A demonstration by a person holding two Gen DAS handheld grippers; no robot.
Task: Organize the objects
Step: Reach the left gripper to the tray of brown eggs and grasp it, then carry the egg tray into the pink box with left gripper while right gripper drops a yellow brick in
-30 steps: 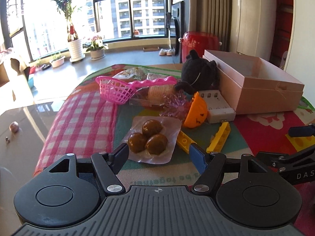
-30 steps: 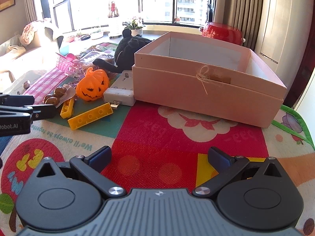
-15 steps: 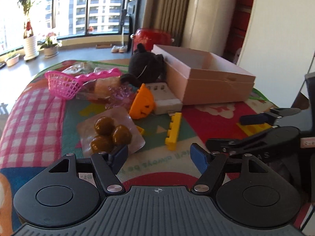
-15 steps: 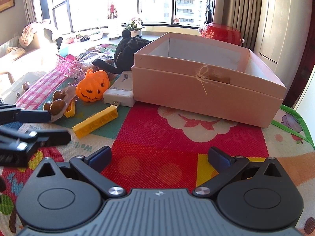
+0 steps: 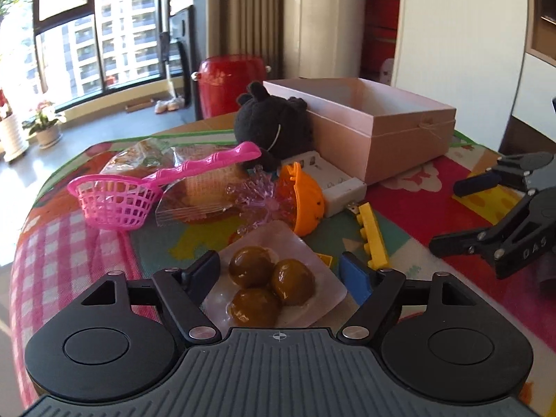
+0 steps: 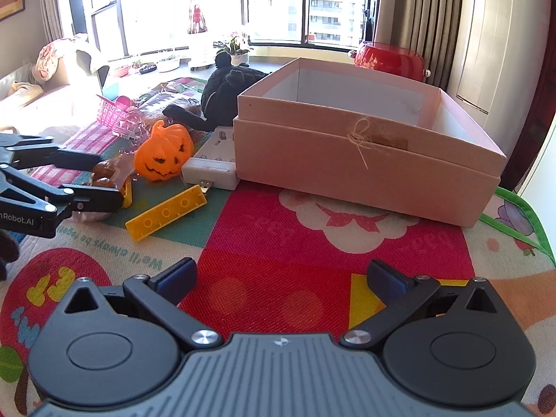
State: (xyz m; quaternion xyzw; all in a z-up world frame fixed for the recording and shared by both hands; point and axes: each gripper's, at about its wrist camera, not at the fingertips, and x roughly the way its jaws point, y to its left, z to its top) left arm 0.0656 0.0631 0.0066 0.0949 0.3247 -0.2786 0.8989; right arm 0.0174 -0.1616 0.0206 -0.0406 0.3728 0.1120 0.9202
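Your colourful play mat [image 6: 312, 243] covered the whole table, and everything else sat on it. The biggest item was the pink cardboard box [image 6: 365, 160], open at the top, standing at the far right of the clutter. Against its left end leaned the black plush toy [image 5: 274, 128]. In front of the plush lay the white battery charger [image 5: 333, 184], touching the box's near corner, with the orange pumpkin [image 6: 163, 156] just beside it.

Further left you had the pink plastic strainer [image 5: 114, 198], its handle reaching over a clear wrapped pastry [image 5: 205, 191], and a spiky clear-pink ornament [image 5: 260, 191] between that pastry and the pumpkin. A long yellow brick [image 6: 166, 212] lay on the mat in front of the charger.

Your left gripper [image 5: 281, 271] pointed down at the clear packet of three brown eggs [image 5: 271, 281]. Its jaws were spreading apart, one finger on each side of the packet, and the pads were not pressing on it. A smaller yellow brick [image 5: 325, 260] peeked out from under the packet's right edge.

Your right gripper [image 6: 281, 278] hovered over bare red mat, well apart from the box, its jaws wide and holding nothing.
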